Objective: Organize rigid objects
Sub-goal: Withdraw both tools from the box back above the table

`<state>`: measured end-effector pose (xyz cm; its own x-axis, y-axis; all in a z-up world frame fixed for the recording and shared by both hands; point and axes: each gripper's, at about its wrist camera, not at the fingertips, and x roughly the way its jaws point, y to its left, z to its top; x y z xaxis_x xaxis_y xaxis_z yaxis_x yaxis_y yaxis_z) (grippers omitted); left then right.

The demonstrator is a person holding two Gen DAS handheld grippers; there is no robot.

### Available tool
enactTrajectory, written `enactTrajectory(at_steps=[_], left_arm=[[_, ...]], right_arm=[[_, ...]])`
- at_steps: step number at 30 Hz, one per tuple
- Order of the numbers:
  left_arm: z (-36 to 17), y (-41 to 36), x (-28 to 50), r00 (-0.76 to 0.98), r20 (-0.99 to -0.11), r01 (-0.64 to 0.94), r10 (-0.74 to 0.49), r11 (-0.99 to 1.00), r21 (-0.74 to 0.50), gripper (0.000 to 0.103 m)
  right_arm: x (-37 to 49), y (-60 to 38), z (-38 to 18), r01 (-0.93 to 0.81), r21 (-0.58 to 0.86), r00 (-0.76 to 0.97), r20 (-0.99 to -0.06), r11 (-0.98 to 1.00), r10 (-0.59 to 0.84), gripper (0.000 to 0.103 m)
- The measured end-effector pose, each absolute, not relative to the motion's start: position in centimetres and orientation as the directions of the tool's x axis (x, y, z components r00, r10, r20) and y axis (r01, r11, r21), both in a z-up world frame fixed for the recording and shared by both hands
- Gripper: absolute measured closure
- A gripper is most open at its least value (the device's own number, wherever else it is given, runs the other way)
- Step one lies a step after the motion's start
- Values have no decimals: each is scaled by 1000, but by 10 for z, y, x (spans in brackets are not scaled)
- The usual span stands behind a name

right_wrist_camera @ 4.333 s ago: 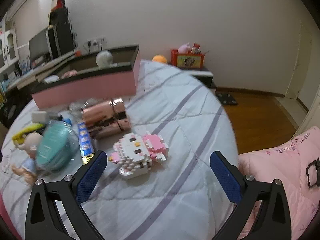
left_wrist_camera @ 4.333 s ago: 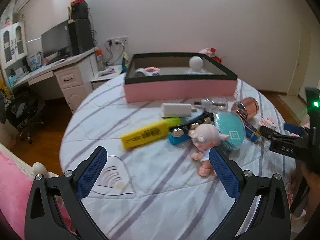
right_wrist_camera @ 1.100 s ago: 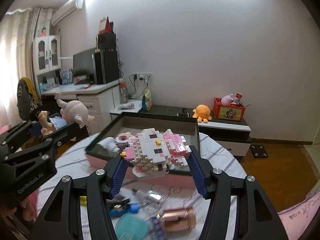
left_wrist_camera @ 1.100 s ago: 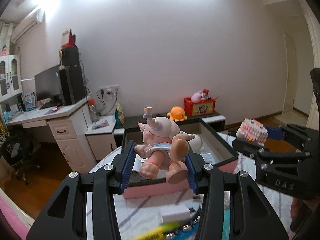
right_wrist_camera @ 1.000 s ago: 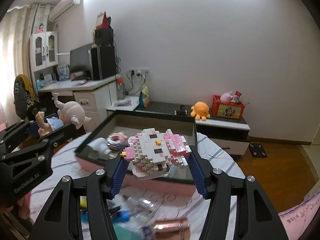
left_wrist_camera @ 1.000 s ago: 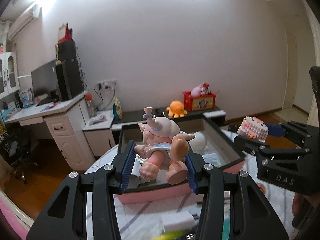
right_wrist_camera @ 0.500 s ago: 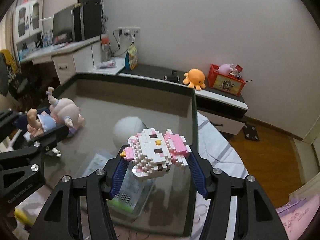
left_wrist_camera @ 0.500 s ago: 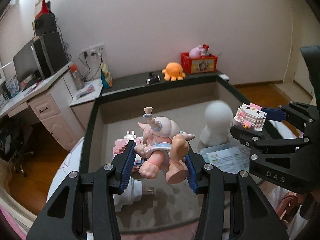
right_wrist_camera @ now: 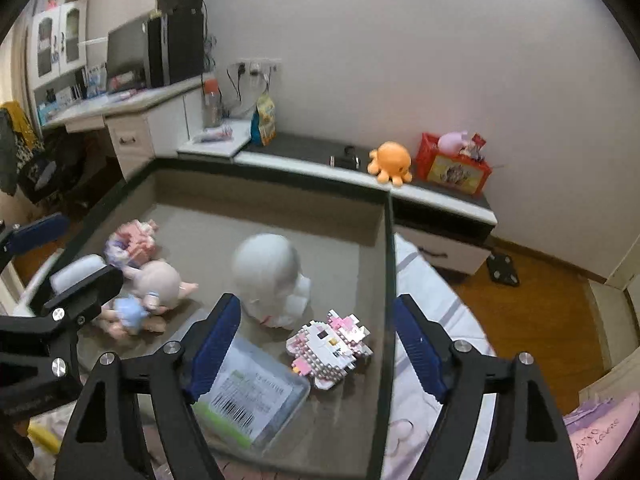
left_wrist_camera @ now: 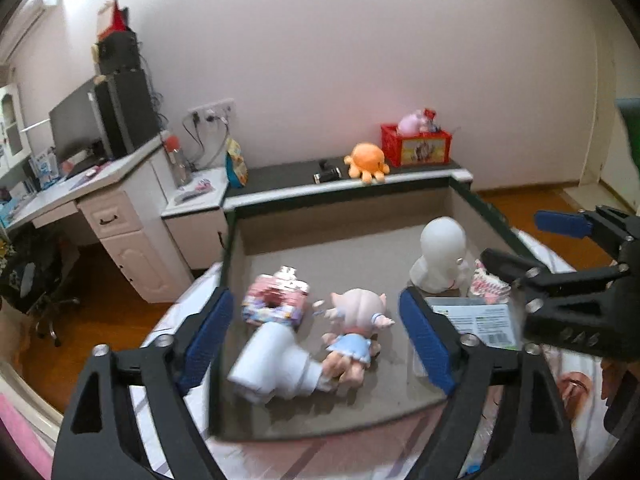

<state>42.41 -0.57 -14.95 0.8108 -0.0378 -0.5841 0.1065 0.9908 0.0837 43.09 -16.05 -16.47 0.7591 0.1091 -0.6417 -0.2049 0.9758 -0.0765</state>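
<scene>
your left hand-held gripper [left_wrist_camera: 316, 336] and right hand-held gripper [right_wrist_camera: 316, 348] are both opening, empty; the pig doll [left_wrist_camera: 354, 320] and block cat [right_wrist_camera: 330, 342] lie in the box [right_wrist_camera: 386, 280]. whatever remains outside isn't visible.

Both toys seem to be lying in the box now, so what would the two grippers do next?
Probably lift both away. The pig doll and block cat lie loose on the box floor, while the left gripper and right gripper jaws are opening, gripping nothing.
</scene>
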Motion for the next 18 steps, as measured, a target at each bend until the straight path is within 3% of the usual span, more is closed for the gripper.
enactTrajectory(at_steps=[6, 11, 13, 18], left_arm=[[-109, 13, 356, 881, -471, 69, -38, 996, 48, 0], [-86, 15, 280, 926, -373, 68, -58, 998, 15, 0], [-80, 13, 251, 939, -341, 55, -47, 998, 14, 0], [-69, 10, 196, 959, -280, 57, -52, 998, 10, 0]], right_arm=[[365, -167, -119, -188, -44, 831, -540, 981, 135, 20], [296, -162, -97, -182, -23, 884, -441, 983, 153, 14], [270, -160, -93, -182, -34, 901, -405, 983, 153, 0], [212, -159, -92, -174, -27, 926, -346, 984, 154, 0]])
